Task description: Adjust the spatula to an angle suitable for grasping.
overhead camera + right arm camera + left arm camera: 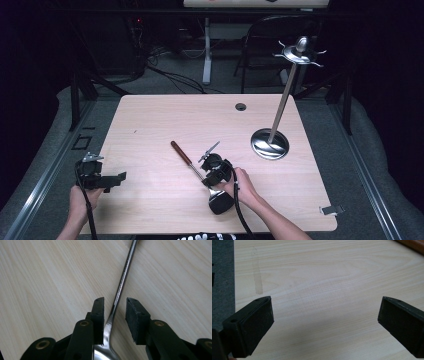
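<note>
A long utensil lies slantwise on the wooden table [150, 120], with a brown wooden handle [180, 151], a thin metal shaft [123, 280] and a dark head [220, 202] near the front edge. My right gripper [207, 180] hangs over the shaft close to the head. In the right gripper view its jaws straddle the shaft [115, 312]: the left pad sits against it, the right pad stands a gap away. My left gripper [121, 178] rests low at the table's front left, jaws wide open [325, 320] over bare wood.
A shiny metal stand [270, 144] with a round base and hooked top [300, 50] rises at the right. A cable hole [241, 106] sits near the far edge. A small metal clip [331, 210] lies at the front right corner. Grey floor surrounds the table.
</note>
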`<state>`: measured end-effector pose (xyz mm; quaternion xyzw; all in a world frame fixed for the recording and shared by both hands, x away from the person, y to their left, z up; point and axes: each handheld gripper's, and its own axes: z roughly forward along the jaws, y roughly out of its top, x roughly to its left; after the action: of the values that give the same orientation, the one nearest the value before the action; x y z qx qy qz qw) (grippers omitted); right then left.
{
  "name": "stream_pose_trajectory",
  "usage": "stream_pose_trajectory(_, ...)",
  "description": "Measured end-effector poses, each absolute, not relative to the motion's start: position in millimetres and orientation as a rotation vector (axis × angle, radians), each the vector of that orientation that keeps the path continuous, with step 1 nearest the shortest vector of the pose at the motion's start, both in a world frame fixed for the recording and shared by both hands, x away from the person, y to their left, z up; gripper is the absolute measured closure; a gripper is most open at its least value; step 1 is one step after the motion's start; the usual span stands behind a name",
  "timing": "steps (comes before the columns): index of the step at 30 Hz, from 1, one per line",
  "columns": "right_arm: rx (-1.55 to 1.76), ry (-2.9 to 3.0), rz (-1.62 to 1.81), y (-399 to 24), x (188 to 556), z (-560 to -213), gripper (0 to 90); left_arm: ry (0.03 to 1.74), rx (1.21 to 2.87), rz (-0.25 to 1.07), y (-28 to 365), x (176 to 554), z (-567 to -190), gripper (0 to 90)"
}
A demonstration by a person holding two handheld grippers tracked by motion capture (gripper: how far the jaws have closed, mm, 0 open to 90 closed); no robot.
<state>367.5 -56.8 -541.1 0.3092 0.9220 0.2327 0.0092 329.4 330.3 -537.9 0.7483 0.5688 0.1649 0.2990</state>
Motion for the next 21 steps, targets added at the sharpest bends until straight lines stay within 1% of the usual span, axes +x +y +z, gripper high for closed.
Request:
stream_pose_trajectory(8,0.965,2.871,0.671,-53.8,368.0,-547.1,77.2,1.501,1.995,0.424,329.9,329.3,-538.4,0.2)
stream_pose_trajectory(21,0.969,2.847,0.616,-55.7,366.9,-546.3,79.7,1.471,2.023,0.414,327.2,329.1,-539.3,0.3)
